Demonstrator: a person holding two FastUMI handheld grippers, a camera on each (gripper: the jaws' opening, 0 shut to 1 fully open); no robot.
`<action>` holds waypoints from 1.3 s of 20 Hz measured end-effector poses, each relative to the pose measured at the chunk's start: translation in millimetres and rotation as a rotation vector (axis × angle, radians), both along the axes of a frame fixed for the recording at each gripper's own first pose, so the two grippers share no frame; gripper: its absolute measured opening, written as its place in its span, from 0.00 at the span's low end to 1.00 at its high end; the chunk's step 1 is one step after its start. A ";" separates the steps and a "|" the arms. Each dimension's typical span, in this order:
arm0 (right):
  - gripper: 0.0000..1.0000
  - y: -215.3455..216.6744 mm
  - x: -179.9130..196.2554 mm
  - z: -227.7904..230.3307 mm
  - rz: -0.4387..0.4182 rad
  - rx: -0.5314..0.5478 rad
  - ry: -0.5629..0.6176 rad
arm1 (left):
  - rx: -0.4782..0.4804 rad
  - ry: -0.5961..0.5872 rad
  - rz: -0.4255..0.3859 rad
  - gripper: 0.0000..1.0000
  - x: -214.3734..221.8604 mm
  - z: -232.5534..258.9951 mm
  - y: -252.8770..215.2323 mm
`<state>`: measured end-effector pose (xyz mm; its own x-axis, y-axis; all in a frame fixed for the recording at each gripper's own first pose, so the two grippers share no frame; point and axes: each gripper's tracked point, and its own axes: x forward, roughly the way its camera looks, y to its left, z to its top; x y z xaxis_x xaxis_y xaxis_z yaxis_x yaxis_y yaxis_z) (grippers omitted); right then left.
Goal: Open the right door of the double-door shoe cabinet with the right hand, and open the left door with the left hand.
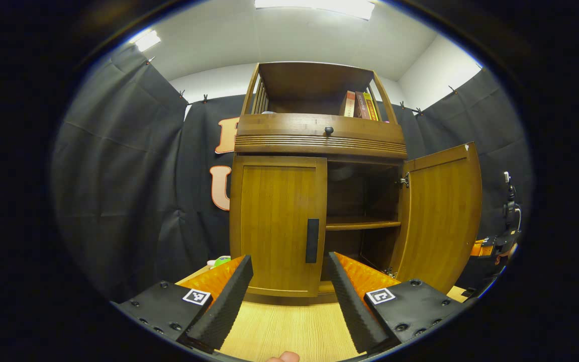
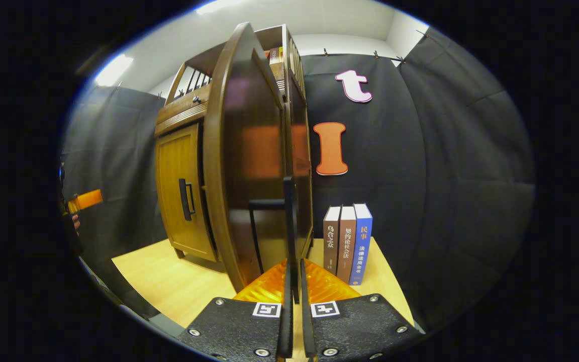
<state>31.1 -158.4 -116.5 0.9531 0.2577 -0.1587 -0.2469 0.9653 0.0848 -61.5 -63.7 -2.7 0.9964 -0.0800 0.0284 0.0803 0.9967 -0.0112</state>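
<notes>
Booth: cabinet (image 1: 319, 136) on wooden tabletop (image 1: 289, 332).
Right door (image 2: 249, 166): swung open; my right gripper (image 2: 294, 296) clamps its handle (image 2: 288, 226).
Left gripper (image 1: 289, 296): fingers apart, lined up for the shut left door (image 1: 277, 221).

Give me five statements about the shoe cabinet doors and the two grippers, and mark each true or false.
1. The brown wooden right door stands swung open. True.
2. The brown wooden left door is open too. False: it sits closed against the cabinet front.
3. The left hand-held gripper has its fingers spread, short of the left door's dark vertical handle. True.
4. The right hand-held gripper hangs open in free air. False: its fingers are pinched on the right door's dark handle.
5. Three upright books stand on the light wooden table beside the cabinet. True.
</notes>
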 end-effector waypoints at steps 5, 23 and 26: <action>0.07 -2.1 -35.7 -1.4 -0.126 -0.042 0.013 | 0.006 0.025 -0.031 0.95 7.7 -7.5 -2.7; 0.69 123.5 -72.8 54.4 -0.091 0.114 -0.070 | -0.099 0.116 -0.118 0.95 49.8 -35.4 -19.4; 0.77 127.0 -79.3 52.0 -0.084 0.091 -0.076 | -0.070 0.109 -0.134 0.97 81.1 -37.1 -27.3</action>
